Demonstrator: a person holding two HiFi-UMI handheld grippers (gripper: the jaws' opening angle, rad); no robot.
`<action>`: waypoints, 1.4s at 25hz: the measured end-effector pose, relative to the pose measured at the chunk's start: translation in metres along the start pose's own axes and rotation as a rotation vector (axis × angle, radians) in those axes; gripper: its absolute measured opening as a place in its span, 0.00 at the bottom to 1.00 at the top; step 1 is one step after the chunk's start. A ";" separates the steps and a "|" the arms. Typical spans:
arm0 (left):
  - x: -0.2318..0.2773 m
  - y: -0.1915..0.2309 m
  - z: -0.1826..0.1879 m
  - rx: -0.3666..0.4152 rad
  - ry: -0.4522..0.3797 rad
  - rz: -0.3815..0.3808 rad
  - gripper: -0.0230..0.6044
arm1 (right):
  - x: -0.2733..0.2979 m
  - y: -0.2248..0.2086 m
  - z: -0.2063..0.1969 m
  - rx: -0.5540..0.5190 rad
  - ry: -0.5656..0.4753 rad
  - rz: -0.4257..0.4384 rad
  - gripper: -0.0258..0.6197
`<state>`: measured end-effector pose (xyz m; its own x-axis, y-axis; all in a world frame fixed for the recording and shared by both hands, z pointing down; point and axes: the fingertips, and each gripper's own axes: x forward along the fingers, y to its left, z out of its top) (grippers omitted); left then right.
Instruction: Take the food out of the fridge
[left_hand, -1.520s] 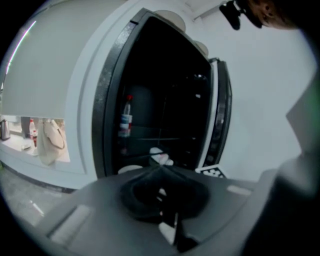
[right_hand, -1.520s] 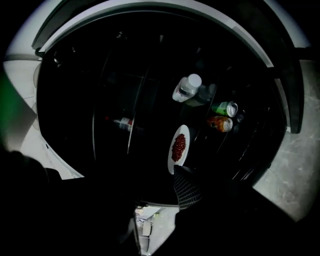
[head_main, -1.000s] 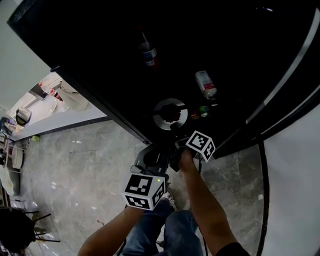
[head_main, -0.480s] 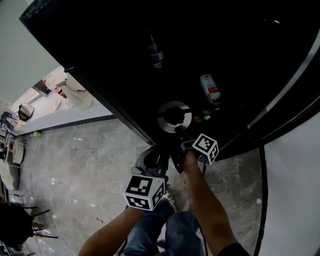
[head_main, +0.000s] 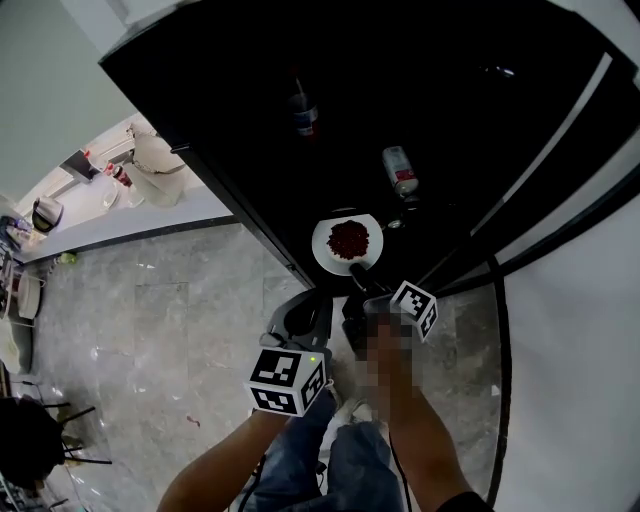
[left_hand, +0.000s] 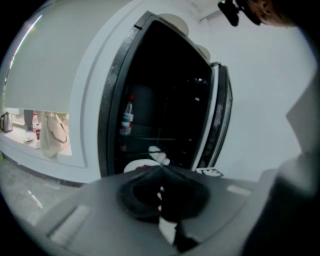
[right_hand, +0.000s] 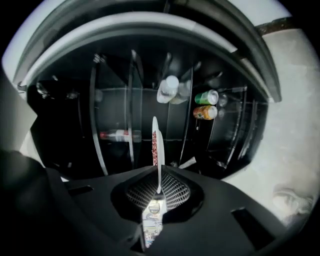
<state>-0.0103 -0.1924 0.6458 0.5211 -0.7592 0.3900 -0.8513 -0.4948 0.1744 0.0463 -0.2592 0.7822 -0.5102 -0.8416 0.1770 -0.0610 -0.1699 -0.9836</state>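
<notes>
Right gripper (head_main: 358, 276) (right_hand: 157, 192): jaws clamped on the near rim of the plate (head_main: 328, 256) (right_hand: 155, 142).
Plate: carries red food (head_main: 348, 240), possibly beans; sits at the front edge of the open fridge (head_main: 470, 110).
Left gripper (head_main: 303, 305) (left_hand: 160, 184): jaws together, nothing between them; just beside the right gripper.
Fridge shelves: bottle (head_main: 400, 170), two cans (right_hand: 205, 105).

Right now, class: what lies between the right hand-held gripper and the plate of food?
Nothing. In the right gripper view, the right hand-held gripper is shut on the near rim of the plate, with no gap between them.
</notes>
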 end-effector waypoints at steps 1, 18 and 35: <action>-0.006 -0.006 0.003 -0.002 0.004 -0.003 0.04 | -0.012 0.005 -0.003 0.005 0.000 -0.003 0.06; -0.114 -0.070 0.097 -0.020 -0.020 0.047 0.04 | -0.176 0.168 -0.053 -0.025 0.005 0.011 0.06; -0.182 -0.098 0.160 -0.016 -0.169 0.098 0.04 | -0.250 0.310 -0.069 -0.092 0.008 0.122 0.06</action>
<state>-0.0119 -0.0734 0.4133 0.4377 -0.8641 0.2485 -0.8985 -0.4096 0.1580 0.0961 -0.0662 0.4306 -0.5256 -0.8489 0.0558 -0.0763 -0.0183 -0.9969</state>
